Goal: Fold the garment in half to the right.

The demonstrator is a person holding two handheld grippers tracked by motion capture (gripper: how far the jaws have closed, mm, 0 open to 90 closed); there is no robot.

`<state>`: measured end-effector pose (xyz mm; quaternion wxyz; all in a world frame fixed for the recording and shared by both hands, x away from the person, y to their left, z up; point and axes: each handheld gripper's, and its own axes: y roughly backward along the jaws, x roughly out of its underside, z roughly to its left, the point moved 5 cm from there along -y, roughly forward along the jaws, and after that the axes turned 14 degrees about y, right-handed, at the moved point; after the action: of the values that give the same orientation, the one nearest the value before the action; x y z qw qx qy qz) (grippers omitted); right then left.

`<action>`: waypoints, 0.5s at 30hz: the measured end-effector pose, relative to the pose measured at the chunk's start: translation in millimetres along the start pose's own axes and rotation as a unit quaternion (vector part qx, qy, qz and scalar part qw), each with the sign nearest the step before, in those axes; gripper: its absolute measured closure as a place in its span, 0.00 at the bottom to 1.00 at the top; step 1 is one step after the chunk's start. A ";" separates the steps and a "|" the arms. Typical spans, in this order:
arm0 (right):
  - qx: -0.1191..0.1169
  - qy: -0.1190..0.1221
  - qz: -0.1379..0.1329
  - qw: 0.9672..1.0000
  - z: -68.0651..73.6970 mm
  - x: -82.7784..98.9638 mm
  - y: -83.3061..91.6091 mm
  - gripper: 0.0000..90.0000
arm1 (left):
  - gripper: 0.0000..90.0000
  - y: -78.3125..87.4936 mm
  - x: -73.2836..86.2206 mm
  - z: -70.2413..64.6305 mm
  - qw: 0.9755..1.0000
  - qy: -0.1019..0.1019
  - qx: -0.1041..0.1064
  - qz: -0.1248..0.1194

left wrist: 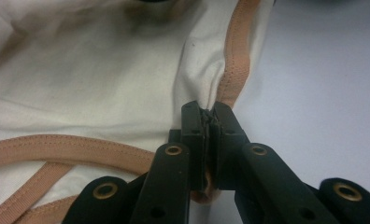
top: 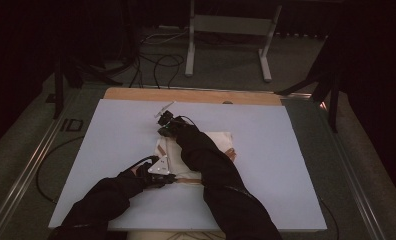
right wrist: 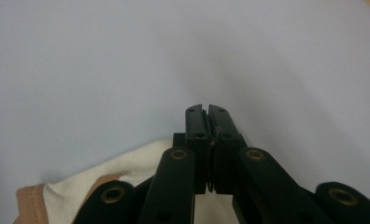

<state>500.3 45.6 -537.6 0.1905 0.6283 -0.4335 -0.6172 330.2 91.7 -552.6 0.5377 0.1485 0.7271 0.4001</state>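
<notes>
Two grippers on cream woven cloth point(left wrist: 89, 84) with tan ribbed trim point(left wrist: 234, 51) — garment lies crumpled mid-table on pale lavender board point(top: 111, 135). Left gripper point(left wrist: 210, 116) has jaws clamped on trimmed edge, fabric puckered between them. Right gripper point(right wrist: 206, 112) at cloth's far edge: jaws pressed together, a sliver of cloth possibly caught low down — hard to tell. Wooden strip point(top: 186, 95) along far side of board; beyond it, dim room, grey floor, cables point(top: 161, 62), white metal frame point(top: 226, 30).

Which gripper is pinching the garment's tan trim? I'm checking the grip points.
The left gripper: its jaws are shut on the tan trim at the cream garment's edge. The right gripper is shut too, its tips over bare table.
</notes>
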 end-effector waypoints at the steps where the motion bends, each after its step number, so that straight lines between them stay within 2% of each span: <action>1: 0.001 0.003 -0.002 1.000 -0.2 -0.4 2.2 0.98 | 0.97 0.2 -0.3 -0.3 1.000 -0.001 0.000 0.000; 10: 0.012 0.010 -0.020 1.000 -3.7 -1.7 18.1 0.99 | 0.97 7.5 -11.7 -2.8 1.000 -0.011 -0.001 -0.006; 15: 0.019 0.004 -0.028 0.999 -7.5 1.8 31.5 0.98 | 0.97 7.6 -19.9 -5.1 1.000 -0.019 -0.001 -0.008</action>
<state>497.4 24.6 -513.1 0.1630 0.6461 -0.4270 -0.6113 331.4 81.5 -533.3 0.5545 0.1496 0.7180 0.3932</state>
